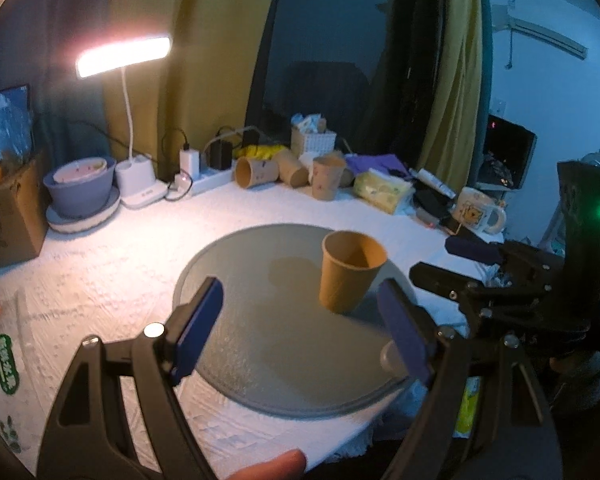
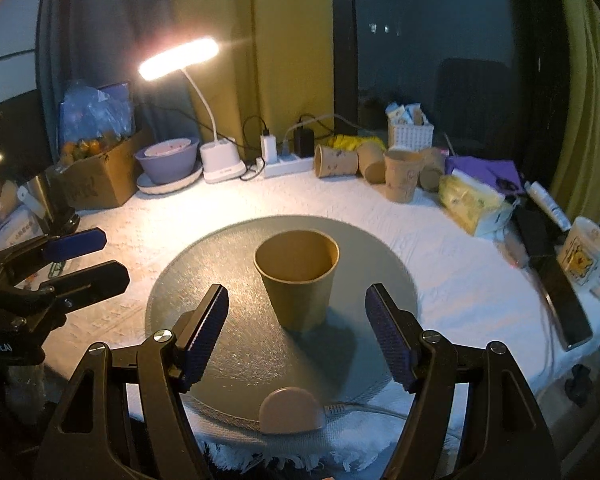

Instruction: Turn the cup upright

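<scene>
A brown paper cup (image 1: 350,270) stands upright, mouth up, on a round grey mat (image 1: 260,320). It also shows in the right wrist view (image 2: 298,280) at the middle of the mat (image 2: 204,280). My left gripper (image 1: 300,328) is open and empty, just short of the cup and a little to its left. My right gripper (image 2: 298,332) is open and empty, with the cup standing just beyond its fingertips. The right gripper also shows in the left wrist view (image 1: 456,264) at the right, and the left gripper in the right wrist view (image 2: 96,256) at the left.
Several more paper cups (image 2: 380,168) lie and stand at the back of the white-clothed table (image 2: 460,280). A lit desk lamp (image 2: 220,160), a power strip (image 2: 288,166), a bowl (image 2: 168,164), a cardboard box (image 2: 96,184), a tissue pack (image 2: 472,200), a mug (image 2: 588,252) and a phone (image 2: 568,304) ring the mat.
</scene>
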`<state>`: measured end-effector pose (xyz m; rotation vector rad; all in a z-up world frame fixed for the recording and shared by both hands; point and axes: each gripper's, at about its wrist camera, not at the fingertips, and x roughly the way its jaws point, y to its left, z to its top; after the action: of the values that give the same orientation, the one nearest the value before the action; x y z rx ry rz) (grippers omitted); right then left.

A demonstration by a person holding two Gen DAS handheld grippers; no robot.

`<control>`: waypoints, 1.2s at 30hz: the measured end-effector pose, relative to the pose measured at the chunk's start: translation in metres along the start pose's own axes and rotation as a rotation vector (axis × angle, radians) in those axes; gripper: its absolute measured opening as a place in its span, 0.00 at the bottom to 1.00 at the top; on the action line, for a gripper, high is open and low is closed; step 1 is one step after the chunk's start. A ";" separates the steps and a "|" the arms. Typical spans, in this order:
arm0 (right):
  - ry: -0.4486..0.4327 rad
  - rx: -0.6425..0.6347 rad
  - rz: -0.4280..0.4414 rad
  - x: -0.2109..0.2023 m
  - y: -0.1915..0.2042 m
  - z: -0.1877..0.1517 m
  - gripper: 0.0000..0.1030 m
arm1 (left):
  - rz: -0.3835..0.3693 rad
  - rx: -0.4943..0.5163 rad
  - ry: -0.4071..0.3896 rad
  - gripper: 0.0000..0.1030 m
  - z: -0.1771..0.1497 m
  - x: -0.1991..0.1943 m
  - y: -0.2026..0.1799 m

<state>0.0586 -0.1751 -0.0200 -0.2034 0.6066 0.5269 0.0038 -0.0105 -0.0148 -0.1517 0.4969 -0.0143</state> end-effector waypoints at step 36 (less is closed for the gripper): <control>-0.276 0.000 -0.146 -0.125 0.005 0.033 0.72 | 0.071 0.021 -0.340 0.79 0.038 -0.097 -0.012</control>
<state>-0.0146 -0.2109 0.0802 -0.1701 0.3205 0.4048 -0.0626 -0.0120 0.0659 -0.1128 0.1621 0.0752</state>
